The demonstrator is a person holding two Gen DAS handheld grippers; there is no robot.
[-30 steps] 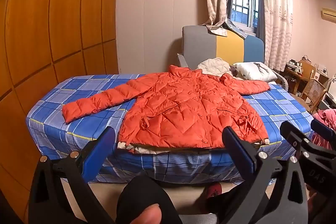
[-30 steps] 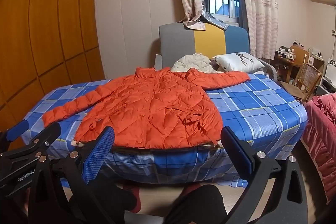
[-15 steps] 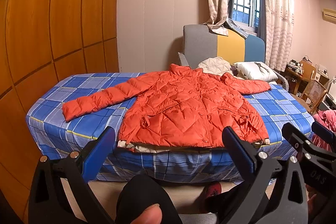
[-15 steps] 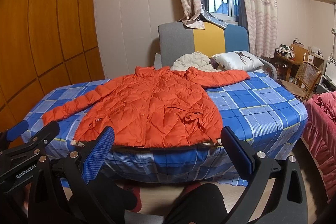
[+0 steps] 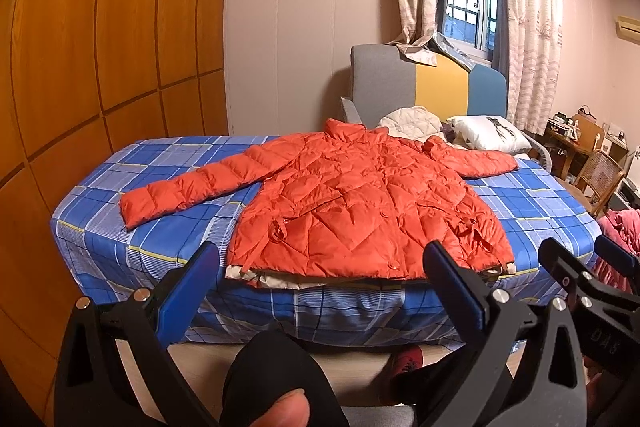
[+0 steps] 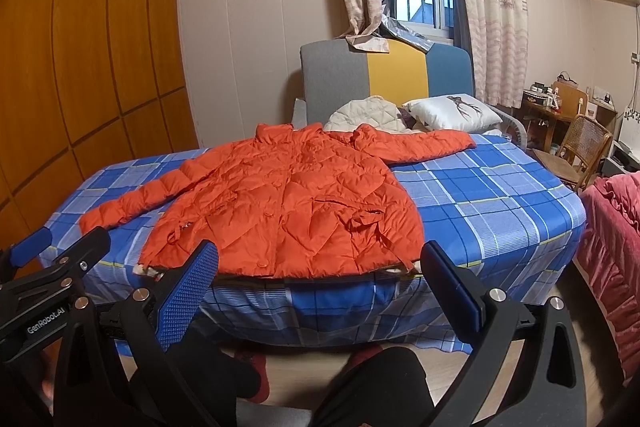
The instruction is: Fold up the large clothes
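1. The left gripper (image 5: 320, 291) is spread wide, jaws far apart, holding and touching nothing; its blue pads (image 5: 188, 291) frame the near edge of the bed from short of it.
2. The right gripper (image 6: 316, 287) is likewise wide open and empty, well short of the cloth. In the left view it shows at 4 o'clock, just beside the left one.
3. The orange jacket (image 5: 360, 207) lies flat and front-up on the blue checked bed (image 6: 500, 211), hem toward the grippers along the near edge, collar at 12 o'clock. One sleeve (image 5: 192, 187) stretches out toward 9 o'clock, the other (image 6: 424, 145) toward 2 o'clock, ending near the white pillow (image 6: 452, 111).
4. Judging by the quilted, puffy look, the jacket is light, soft and springy, with a slick shell likely to slide between the pads. A thin pinch may slip, so a deep bite over a seam seems wiser.
5. Good holds look to be the sleeve cuffs for folding the sleeves inward, then the two hem corners. A pale lining (image 5: 272, 277) peeks out under the hem, so both layers should be caught together.
6. No fold has been made yet.
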